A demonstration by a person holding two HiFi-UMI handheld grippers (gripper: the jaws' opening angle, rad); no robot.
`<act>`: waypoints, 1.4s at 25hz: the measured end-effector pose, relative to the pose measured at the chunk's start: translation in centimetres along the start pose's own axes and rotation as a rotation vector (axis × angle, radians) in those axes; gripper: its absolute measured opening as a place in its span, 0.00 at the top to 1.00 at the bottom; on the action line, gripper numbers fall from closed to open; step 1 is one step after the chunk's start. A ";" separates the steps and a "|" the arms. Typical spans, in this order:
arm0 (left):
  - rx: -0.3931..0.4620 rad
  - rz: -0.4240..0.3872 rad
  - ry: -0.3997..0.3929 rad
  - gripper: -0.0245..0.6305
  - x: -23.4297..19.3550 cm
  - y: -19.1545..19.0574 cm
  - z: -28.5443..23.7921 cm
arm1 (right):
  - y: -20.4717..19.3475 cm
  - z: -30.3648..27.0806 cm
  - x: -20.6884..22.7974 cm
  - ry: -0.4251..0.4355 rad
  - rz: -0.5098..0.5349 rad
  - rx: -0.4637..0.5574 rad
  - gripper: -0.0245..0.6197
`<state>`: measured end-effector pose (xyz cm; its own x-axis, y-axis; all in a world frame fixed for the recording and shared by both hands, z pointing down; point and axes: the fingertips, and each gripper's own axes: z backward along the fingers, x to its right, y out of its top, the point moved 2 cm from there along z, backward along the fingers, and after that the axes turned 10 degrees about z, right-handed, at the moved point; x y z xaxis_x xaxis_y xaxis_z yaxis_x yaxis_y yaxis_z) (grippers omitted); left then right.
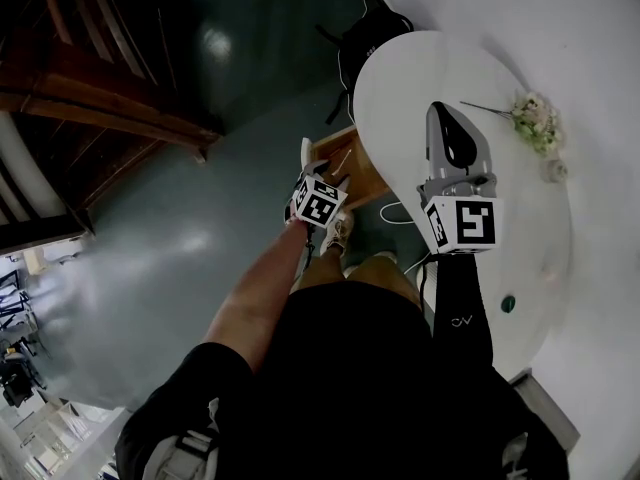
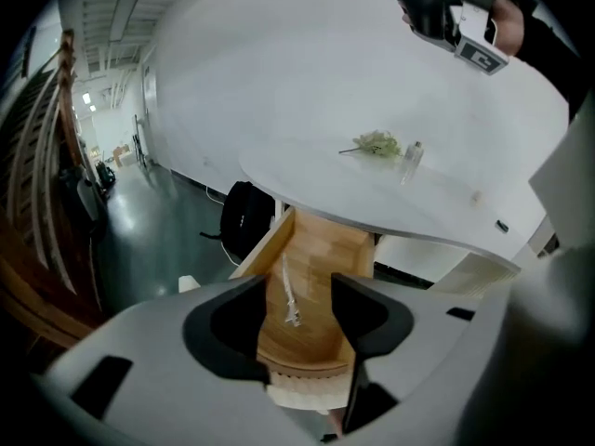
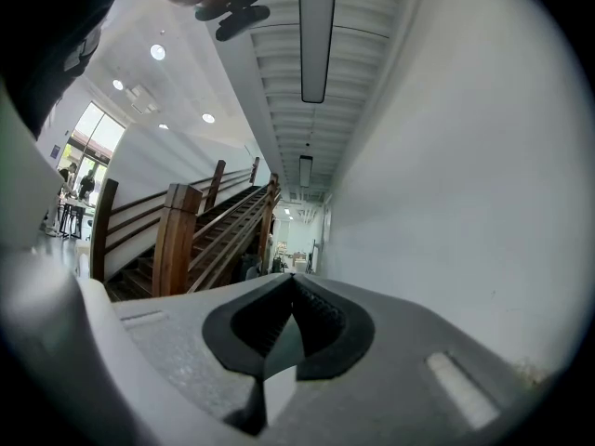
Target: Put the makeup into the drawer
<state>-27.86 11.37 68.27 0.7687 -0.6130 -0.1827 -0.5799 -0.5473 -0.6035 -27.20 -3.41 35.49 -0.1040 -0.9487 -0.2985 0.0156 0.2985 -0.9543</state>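
An open wooden drawer (image 1: 362,190) (image 2: 321,249) stands pulled out from under the white table (image 1: 430,68) (image 2: 307,167). A thin pale makeup stick (image 2: 287,286) lies on its floor. My left gripper (image 1: 322,168) (image 2: 299,295) hangs over the drawer, tilted down and open. The stick shows through the gap between its jaws, and neither pad touches it. My right gripper (image 1: 440,110) (image 3: 293,282) is held level above the tabletop. It is shut, with nothing between its fingers.
A small sprig of flowers (image 1: 535,120) (image 2: 376,143), a little bottle (image 1: 556,171) (image 2: 416,151) and a small dark disc (image 1: 508,304) lie on the table. A black bag (image 1: 370,33) (image 2: 244,214) sits on the floor behind the drawer. A wooden staircase (image 1: 100,88) rises at the left.
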 end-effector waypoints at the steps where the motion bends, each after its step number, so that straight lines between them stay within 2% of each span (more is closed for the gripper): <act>1: -0.005 0.007 -0.008 0.63 0.1 0.0 -0.1 | -0.1 0.0 0.0 0.001 0.000 -0.002 0.96; 11: -0.054 0.001 -0.016 0.63 -0.1 -1.2 -0.7 | -0.5 -0.2 0.0 -0.003 0.002 -0.006 0.96; 14: -0.022 -0.009 -0.017 0.63 -0.4 -0.1 0.0 | -0.4 -0.3 -0.2 -0.007 0.004 -0.008 0.96; 18: 0.119 -0.041 -0.015 0.63 -0.4 5.0 3.0 | -0.9 -0.5 -0.3 -0.015 -0.001 -0.019 0.96; 24: 0.407 -0.121 -0.018 0.63 0.4 16.1 10.2 | 0.1 -0.4 0.1 -0.068 -0.006 -0.014 0.96; 29: 0.684 -0.218 -0.011 0.63 3.3 24.0 17.8 | 1.4 -0.5 0.9 -0.082 0.025 0.025 0.96; 31: 0.734 -0.235 -0.021 0.63 4.2 25.5 19.6 | 1.4 -0.2 1.2 -0.107 0.006 0.019 0.96; 35: 0.751 -0.262 -0.060 0.63 5.3 26.3 20.5 | 1.5 0.6 1.3 -0.130 0.009 0.019 0.96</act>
<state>-33.50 5.44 35.48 0.8805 -0.4740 0.0094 -0.0575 -0.1263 -0.9903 -26.75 -4.26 33.61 0.0260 -0.9519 -0.3054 0.0347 0.3062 -0.9513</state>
